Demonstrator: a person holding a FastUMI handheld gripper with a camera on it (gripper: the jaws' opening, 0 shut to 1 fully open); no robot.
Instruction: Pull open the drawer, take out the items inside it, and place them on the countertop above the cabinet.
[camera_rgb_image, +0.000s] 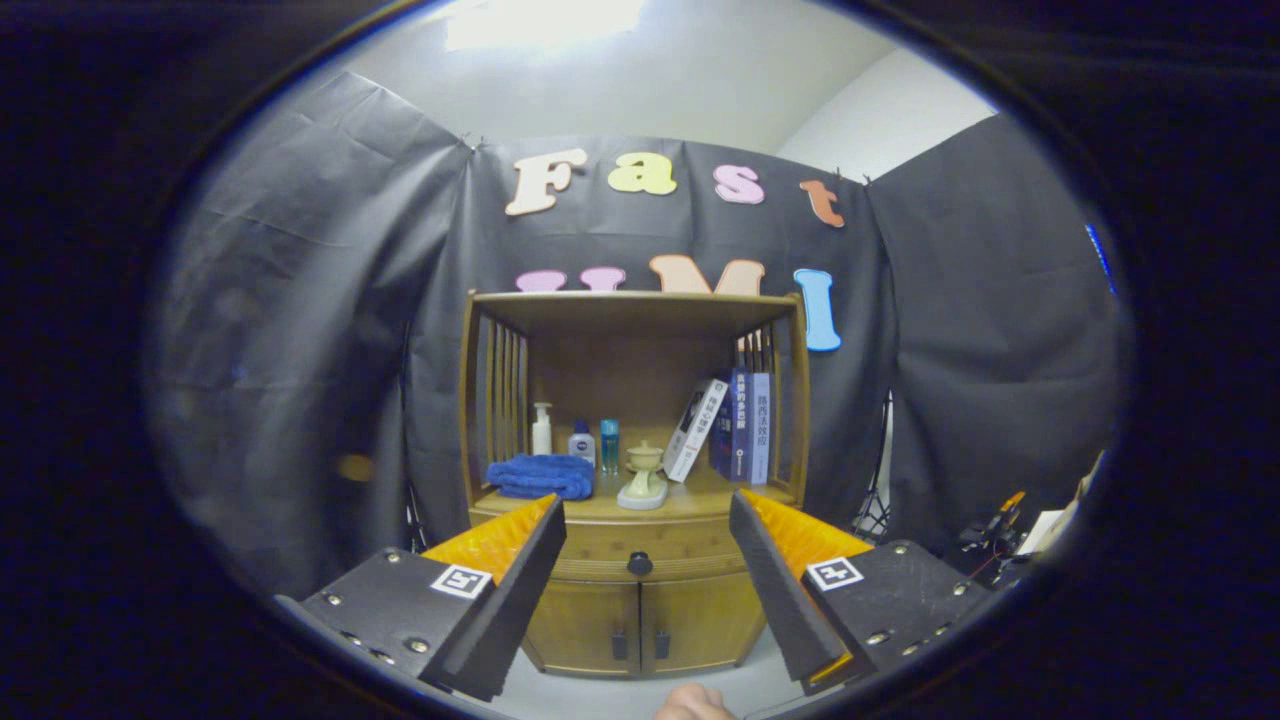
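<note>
Wooden and pale, the cabinet (640, 560) stands straight ahead of you, well beyond the tool (648, 512), whose two fingers are spread wide and grasp nothing. Part of your hand (692, 704) shows low between the fingers. Seen in the gap between the fingertips, the drawer (640, 556) is closed, its dark round knob (640, 563) centred on the front; two small doors (640, 620) with dark handles sit below it. Above the drawer, the worktop (690, 502) carries a folded blue towel (541, 476), a cream pedestal ornament (643, 476), three small bottles (578, 436) behind them, and several books (728, 428) leaning at the right side. Slatted sides and a flat wooden top (630, 298) frame that shelf space.
</note>
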